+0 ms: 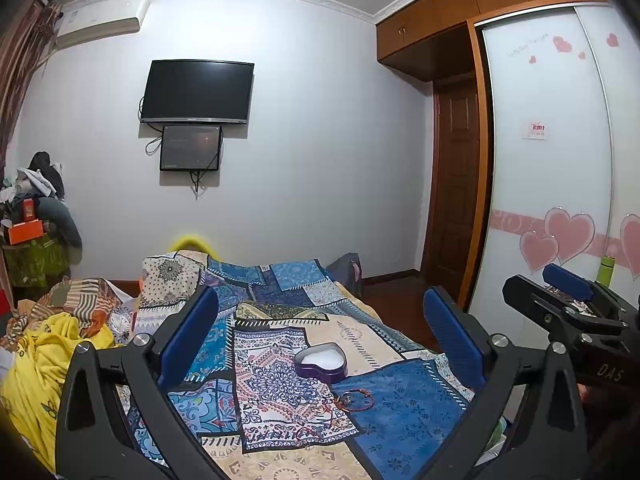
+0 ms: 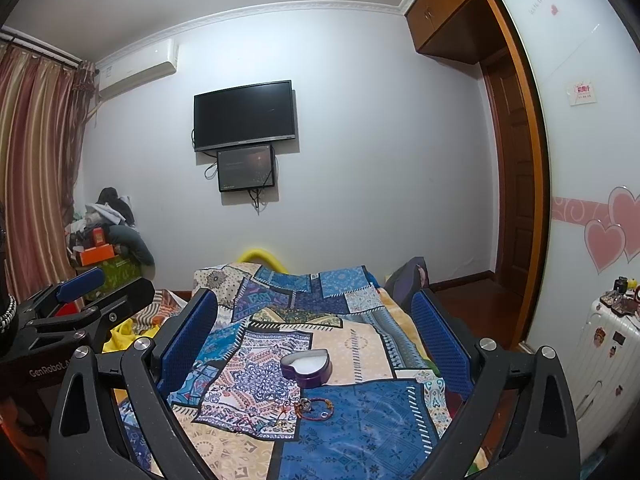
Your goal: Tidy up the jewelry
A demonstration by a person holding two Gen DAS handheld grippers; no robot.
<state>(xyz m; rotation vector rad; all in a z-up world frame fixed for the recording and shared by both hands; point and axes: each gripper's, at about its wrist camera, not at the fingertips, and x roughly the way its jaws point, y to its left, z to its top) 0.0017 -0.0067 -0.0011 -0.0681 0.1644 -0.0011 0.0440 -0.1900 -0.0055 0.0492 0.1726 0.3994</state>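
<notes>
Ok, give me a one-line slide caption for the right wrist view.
Open right gripper above a patchwork bedspread, facing a purple heart-shaped box and a bracelet.

A dark television (image 1: 197, 92) hung on the wall above a smaller screen (image 1: 191, 148); a patchwork bedspread (image 2: 360, 420) covered the bed.

Purple heart box (image 1: 320, 362), blue patchwork quilt (image 1: 408, 412), blue-padded tongs (image 1: 320, 332)

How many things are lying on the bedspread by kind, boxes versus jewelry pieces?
Heart-shaped box: 1, open, white inside.
Bead bracelet: 1, just in front of the box.
Other small jewelry pieces: at least 1, too small and tangled to count exactly.
Total: at least 3.
</notes>
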